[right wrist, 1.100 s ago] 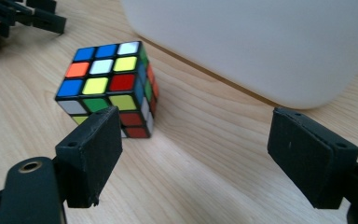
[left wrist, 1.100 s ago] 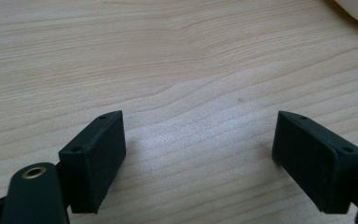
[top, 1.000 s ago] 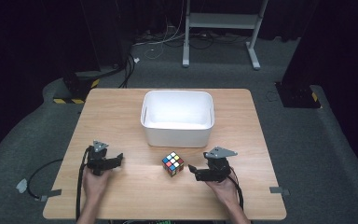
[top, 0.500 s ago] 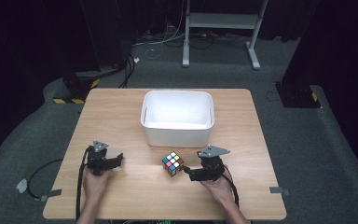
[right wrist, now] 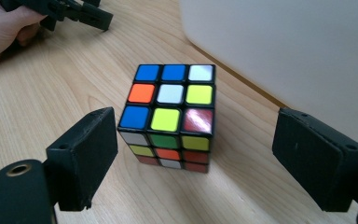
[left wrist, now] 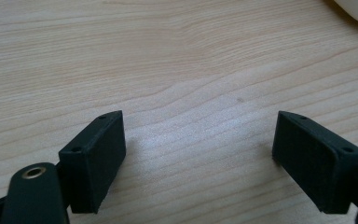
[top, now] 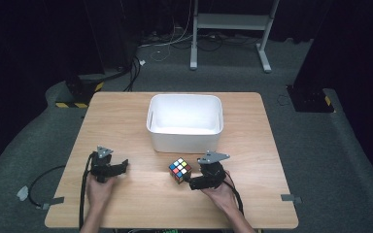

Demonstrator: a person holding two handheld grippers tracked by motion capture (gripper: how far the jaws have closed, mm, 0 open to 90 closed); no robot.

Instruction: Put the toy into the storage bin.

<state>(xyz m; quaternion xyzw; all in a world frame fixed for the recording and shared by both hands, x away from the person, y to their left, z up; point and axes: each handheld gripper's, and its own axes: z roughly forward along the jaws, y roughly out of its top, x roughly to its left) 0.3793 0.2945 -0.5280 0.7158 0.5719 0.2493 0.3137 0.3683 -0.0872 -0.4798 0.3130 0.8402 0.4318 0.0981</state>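
1. The right gripper (right wrist: 196, 154) is lining up on the puzzle cube (right wrist: 170, 116), jaws spread wide with the cube sitting between them and touching neither.
2. To do this well, I reckon the hand needs to push in a little further so both pads land flat on opposite faces, not on the corners, because the cube is sitting turned slightly against the jaw line.
3. The left-hand pad is sitting just beside the cube already while the other pad is well apart, so centring before squeezing looks wise, or the cube could skid toward the white bin (right wrist: 279, 51).
4. On the high view the cube (top: 180, 169) is sitting on the wooden table (top: 126, 116), just in front of the bin (top: 185, 121) and just beside the right gripper (top: 194, 182).
5. The cube is looking scrambled: blue, white, orange, yellow and red squares are mixing on top, with green and more orange on the near side, all in a glossy black frame.
6. The left gripper (left wrist: 198, 154) is resting low over bare wood, jaws spread and holding nothing, well apart from the cube.
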